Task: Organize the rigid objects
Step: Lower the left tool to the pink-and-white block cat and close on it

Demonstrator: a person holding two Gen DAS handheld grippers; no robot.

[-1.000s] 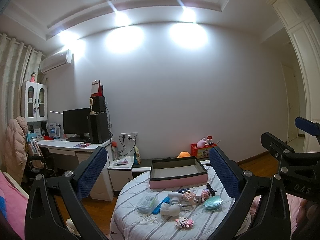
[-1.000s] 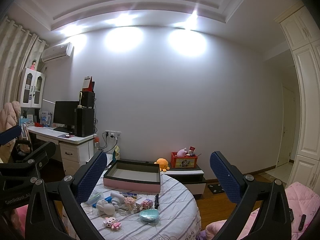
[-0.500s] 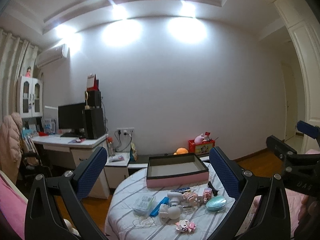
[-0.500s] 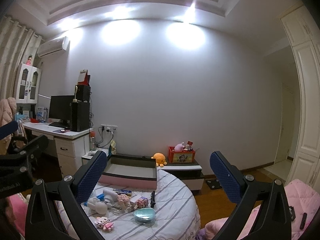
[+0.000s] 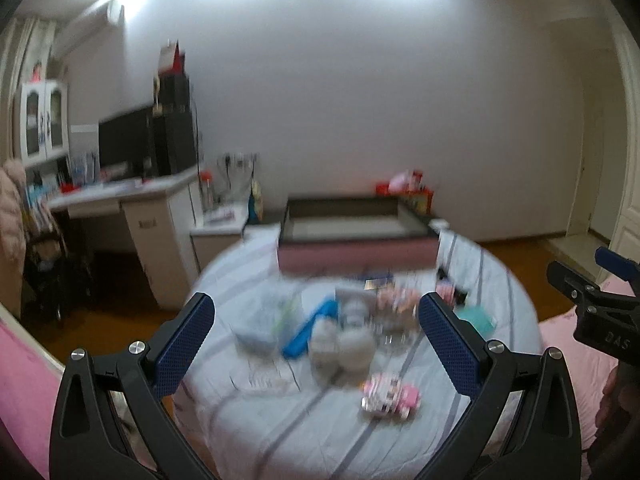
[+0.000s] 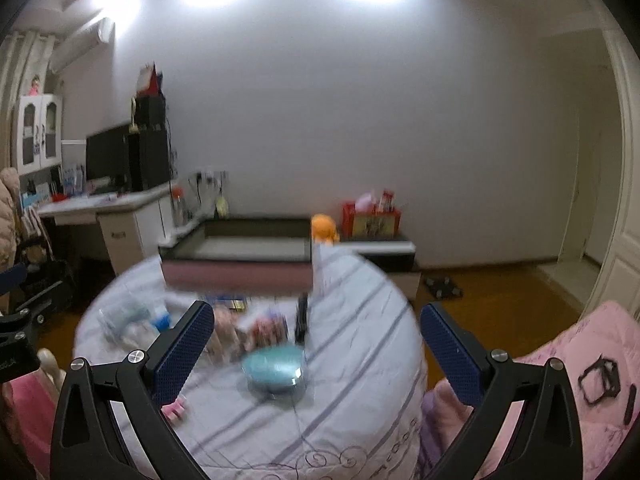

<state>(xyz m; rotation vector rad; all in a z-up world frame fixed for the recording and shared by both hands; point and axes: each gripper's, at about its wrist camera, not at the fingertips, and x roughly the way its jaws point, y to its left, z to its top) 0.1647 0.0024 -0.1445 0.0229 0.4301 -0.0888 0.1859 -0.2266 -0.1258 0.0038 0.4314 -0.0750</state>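
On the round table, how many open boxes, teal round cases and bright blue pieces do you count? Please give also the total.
Open box: 1
Teal round case: 1
Bright blue piece: 1
Total: 3

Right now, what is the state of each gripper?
Left gripper: jaws open, holding nothing.
Right gripper: jaws open, holding nothing.

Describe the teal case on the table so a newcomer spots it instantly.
Start at the round table with the striped cloth, with a pink tray at its far edge. In the right wrist view, the teal case lies nearest the camera, in front of the toy clutter. It is the only smooth, rounded, teal thing there; the black bar behind it is thin and dark.
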